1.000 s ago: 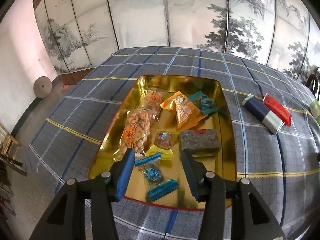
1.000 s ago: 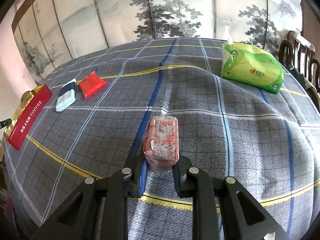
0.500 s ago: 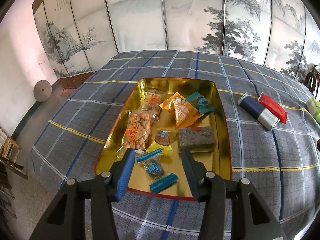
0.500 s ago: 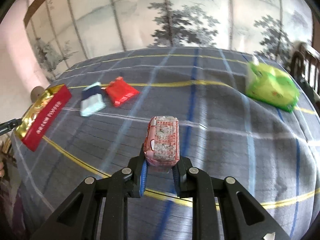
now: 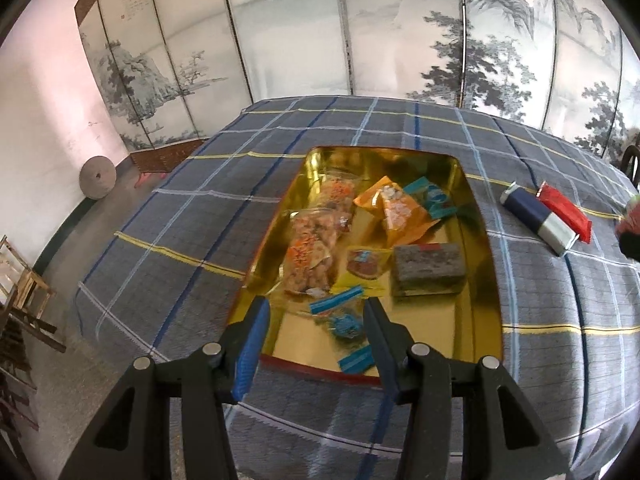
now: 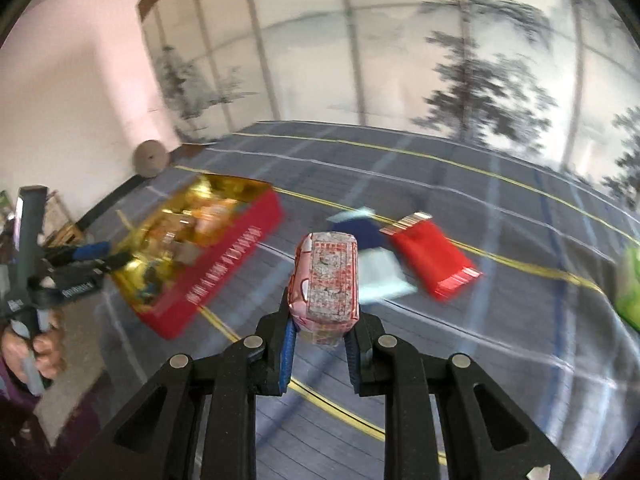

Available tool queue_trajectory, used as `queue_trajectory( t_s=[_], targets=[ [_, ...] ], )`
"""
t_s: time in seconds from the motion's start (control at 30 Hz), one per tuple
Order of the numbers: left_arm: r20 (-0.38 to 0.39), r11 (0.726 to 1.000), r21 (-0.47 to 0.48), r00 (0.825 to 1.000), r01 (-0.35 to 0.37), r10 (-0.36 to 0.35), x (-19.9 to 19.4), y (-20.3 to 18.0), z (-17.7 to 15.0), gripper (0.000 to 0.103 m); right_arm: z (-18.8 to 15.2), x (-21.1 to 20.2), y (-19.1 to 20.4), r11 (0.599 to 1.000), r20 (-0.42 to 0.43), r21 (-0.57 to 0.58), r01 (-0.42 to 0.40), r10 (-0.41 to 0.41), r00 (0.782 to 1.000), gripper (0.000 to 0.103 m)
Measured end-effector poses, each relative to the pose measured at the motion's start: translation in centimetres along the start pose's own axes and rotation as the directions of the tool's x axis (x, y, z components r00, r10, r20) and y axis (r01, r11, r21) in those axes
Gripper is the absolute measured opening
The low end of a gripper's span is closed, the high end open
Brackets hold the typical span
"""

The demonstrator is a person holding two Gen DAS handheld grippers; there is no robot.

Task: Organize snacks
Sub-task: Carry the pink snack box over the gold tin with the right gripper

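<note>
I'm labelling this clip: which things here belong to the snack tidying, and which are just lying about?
Part of the job:
- pink snack pack in the right gripper
- gold tin with snacks
- navy packet
- red packet

Lying about:
- green tissue pack
- folding screen
- stone disc

gold tin (image 5: 476, 216) w/ red sides; grey-blue plaid cloth (image 5: 192, 216); red packet (image 5: 564, 213).
</note>
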State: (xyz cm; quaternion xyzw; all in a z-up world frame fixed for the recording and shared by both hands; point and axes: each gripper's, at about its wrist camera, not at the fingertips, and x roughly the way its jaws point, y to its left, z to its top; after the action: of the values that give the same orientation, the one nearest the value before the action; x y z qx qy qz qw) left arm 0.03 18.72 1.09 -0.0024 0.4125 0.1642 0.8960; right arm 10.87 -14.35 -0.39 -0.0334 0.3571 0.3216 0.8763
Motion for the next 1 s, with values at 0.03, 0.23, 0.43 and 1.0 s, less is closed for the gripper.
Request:
queue_trajectory(
  t_s=[0.03, 0.23, 0.43, 1.0],
  targets=[
    [0.000, 1.000, 0.000, 1.000, -0.005, 0.005, 0.0, 0.2, 0.0, 0.050, 0.7, 0.8, 1.1, 1.000, -0.003, -0.015, -0.023, 0.023, 1.000, 0.020],
    [-0.016, 1.000, -0.009, 0.999, -0.029, 0.028, 0.3, 1.5, -0.1, 0.050, 3.0, 4.6, 6.2, 0.989, -0.039, -0.073, -0.127, 0.124, 0.991, 0.020],
    [-0.026, 0.998, -0.063, 0.999, -0.032, 0.030, -0.2, 4.0, -0.6, 0.050, 4.8, 9.0, 9.3, 0.978, -0.093, -0.081, -0.191, 0.183, 0.979, 0.020],
    [-0.042, 0.996, -0.090, 0.999, -0.011, 0.007, -0.7, 6.0, -1.3, 0.051, 6.9, 16.7, 14.1, 0.970, -0.199, -0.118, -0.211, 0.185, 0.962, 0.020]
  ],
)
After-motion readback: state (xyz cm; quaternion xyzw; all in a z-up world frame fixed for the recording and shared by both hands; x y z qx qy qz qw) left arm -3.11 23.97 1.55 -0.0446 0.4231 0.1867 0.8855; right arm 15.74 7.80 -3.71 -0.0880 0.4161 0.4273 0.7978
